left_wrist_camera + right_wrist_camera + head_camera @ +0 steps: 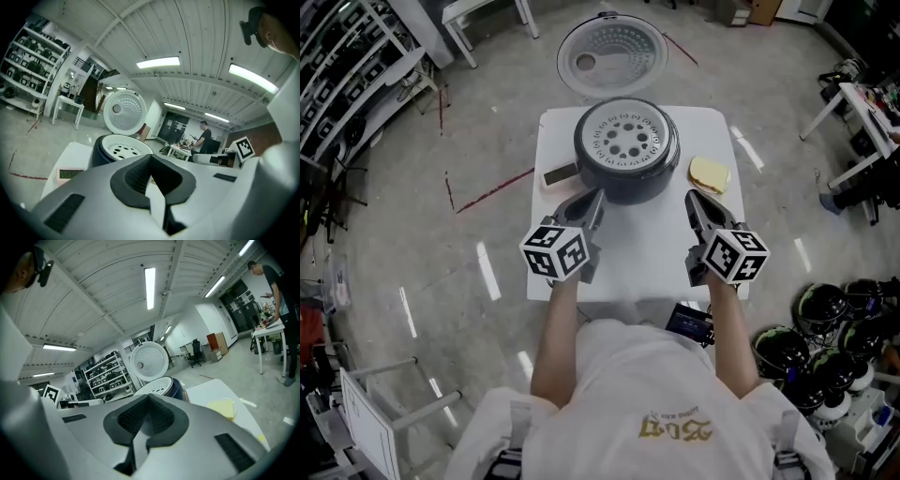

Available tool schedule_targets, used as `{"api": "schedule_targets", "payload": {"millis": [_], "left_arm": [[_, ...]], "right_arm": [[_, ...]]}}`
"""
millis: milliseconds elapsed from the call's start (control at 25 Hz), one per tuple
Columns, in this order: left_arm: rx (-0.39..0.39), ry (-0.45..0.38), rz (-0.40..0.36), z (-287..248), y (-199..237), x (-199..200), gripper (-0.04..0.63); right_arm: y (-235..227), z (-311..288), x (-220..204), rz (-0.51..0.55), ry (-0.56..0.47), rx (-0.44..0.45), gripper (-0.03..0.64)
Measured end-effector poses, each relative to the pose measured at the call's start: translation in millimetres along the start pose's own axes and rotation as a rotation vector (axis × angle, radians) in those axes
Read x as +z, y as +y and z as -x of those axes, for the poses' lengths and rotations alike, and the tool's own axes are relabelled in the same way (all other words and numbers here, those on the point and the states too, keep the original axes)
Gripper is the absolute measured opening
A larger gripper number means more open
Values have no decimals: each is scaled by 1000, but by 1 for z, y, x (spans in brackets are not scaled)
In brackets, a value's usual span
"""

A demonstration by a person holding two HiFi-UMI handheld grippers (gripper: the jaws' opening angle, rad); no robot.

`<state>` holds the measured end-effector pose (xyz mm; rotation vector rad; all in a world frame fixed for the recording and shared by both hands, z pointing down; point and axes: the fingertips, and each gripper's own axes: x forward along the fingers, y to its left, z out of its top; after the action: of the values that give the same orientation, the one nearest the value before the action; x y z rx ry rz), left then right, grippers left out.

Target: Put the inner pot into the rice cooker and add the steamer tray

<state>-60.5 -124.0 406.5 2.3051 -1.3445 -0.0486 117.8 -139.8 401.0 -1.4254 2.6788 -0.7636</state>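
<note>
While both hands hover over the near half of the white tabletop [555, 131], the left claw [597, 197] and the right claw [693, 199] point toward the rice cooker [628, 173] without touching it. Each claw is clenched: in the left gripper view and in the right gripper view the dark ribbed pads meet edge to edge, with nothing caught between them. The dark, round cooker stands near the middle of the tabletop. Its lid [611, 54] is swung fully open behind it, the perforated inner face turned up toward the head camera. The steamer tray [623, 136], a pale disc pierced with rings of holes, sits level in the mouth of the cooker and fills the opening. It covers whatever lies under it, so the inner pot cannot be made out. A yellow pad [709, 173] lies flat just to the right of the cooker's base. A small display unit [560, 174] lies just to the left of the base, close to the tip of the left claw.
</note>
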Motion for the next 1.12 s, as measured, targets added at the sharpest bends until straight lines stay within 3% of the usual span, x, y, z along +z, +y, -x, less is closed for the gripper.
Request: {"api": "schedule_targets", "payload": {"millis": [320, 600, 1120], "left_arm": [[82, -16, -50, 40, -19, -12, 14], [100, -41, -59, 58, -34, -16, 14], [78, -43, -37, 64, -45, -17, 14]], "right_arm": [[20, 45, -4, 12, -63, 27, 12], [32, 64, -19, 3, -52, 47, 12], [29, 73, -8, 29, -55, 44, 12]]}}
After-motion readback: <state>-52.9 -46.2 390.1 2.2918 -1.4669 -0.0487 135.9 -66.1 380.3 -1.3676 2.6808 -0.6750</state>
